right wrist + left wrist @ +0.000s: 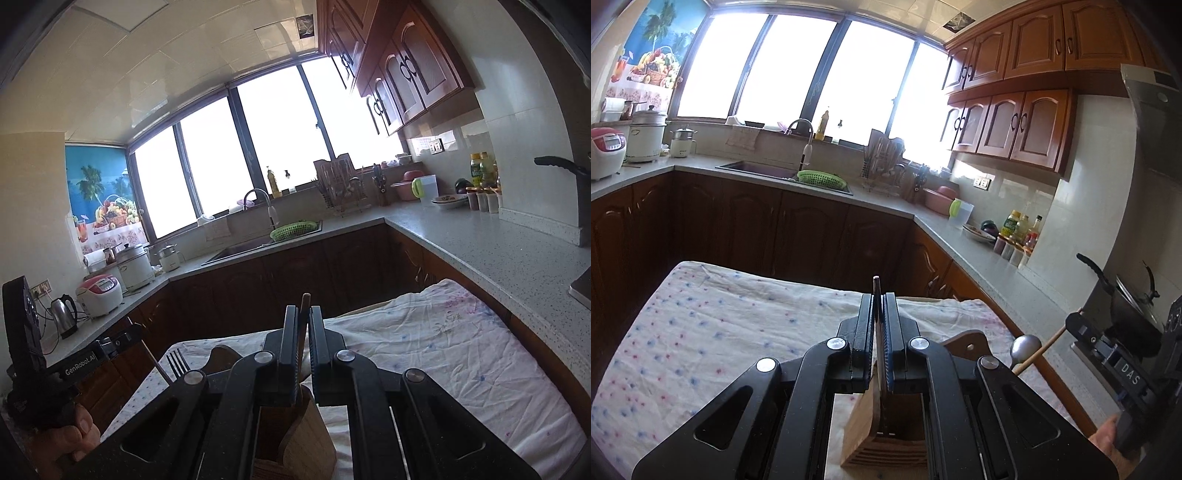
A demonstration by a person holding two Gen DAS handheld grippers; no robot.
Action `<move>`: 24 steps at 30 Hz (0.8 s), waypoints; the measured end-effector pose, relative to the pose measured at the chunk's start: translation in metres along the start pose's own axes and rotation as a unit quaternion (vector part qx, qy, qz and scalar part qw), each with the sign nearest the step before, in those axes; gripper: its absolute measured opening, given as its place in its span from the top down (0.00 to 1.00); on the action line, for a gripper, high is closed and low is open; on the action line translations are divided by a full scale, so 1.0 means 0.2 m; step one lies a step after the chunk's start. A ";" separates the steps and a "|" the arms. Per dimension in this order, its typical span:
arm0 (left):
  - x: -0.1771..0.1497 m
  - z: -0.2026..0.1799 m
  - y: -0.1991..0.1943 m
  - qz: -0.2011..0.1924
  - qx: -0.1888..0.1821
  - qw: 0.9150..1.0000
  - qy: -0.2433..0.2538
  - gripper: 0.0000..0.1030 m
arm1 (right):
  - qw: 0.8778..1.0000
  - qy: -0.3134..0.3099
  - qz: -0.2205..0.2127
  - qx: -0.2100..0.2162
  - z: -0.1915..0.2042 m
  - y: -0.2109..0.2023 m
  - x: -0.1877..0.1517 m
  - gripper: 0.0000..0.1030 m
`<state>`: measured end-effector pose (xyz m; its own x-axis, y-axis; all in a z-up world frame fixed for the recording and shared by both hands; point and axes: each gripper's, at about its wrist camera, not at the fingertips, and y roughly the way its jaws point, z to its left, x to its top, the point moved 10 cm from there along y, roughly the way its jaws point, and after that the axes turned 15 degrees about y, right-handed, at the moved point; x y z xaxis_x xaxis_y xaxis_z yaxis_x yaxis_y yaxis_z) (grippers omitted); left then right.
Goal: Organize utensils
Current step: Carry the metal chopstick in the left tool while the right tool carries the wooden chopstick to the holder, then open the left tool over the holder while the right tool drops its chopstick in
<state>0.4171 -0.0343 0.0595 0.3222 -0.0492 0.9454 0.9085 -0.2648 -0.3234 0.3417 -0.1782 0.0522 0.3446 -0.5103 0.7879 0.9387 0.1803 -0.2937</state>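
Observation:
A wooden utensil holder (886, 435) stands on the cloth-covered table, right below both grippers; it also shows in the right wrist view (303, 443). My left gripper (878, 299) is shut on a thin dark utensil handle (876, 295) that stands upright over the holder. My right gripper (303, 312) is shut on a brown wooden stick (305, 306), also upright over the holder. In the left wrist view a metal spoon (1025, 345) and a wooden stick (1039, 350) lean out at the right. In the right wrist view a fork (177, 363) sticks up at the left.
The table carries a white cloth with blue and pink dots (713, 332). Grey counters run behind and to the right, with a sink (757, 168), a green basket (820, 179), a dish rack (882, 166), bottles (1019, 229) and a black wok (1123, 295). Rice cookers (605, 151) stand at the far left.

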 end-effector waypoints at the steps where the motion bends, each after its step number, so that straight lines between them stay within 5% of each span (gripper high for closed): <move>1: 0.00 -0.01 0.00 0.001 0.002 1.000 0.006 0.96 | 1.000 0.002 0.002 0.000 0.00 0.00 0.00 0.95; 13: 0.00 0.02 0.01 0.030 -0.007 0.999 -0.015 0.92 | 0.999 0.032 0.026 -0.003 -0.05 0.00 0.02 0.86; 15: 0.00 0.03 -0.04 0.029 -0.008 0.999 -0.019 0.65 | 0.999 0.041 0.026 0.002 -0.05 -0.03 0.02 0.72; 17: 0.02 0.04 -0.11 0.016 -0.005 1.000 -0.024 0.45 | 0.998 0.056 0.018 0.011 -0.06 -0.08 0.05 0.33; 20: 0.02 0.04 -0.23 0.010 0.003 1.000 -0.023 0.22 | 0.997 0.075 0.001 0.029 -0.05 -0.19 0.08 0.05; 24: -0.06 0.06 -0.40 0.007 0.014 1.000 -0.024 0.12 | 0.995 0.091 0.008 0.045 -0.06 -0.33 0.05 0.01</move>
<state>0.3440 -0.0007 0.0738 0.3476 -0.0063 0.9376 0.9104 -0.2368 -0.3391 0.2835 -0.2051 0.0735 0.3609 -0.6490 0.6698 0.9325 0.2601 -0.2505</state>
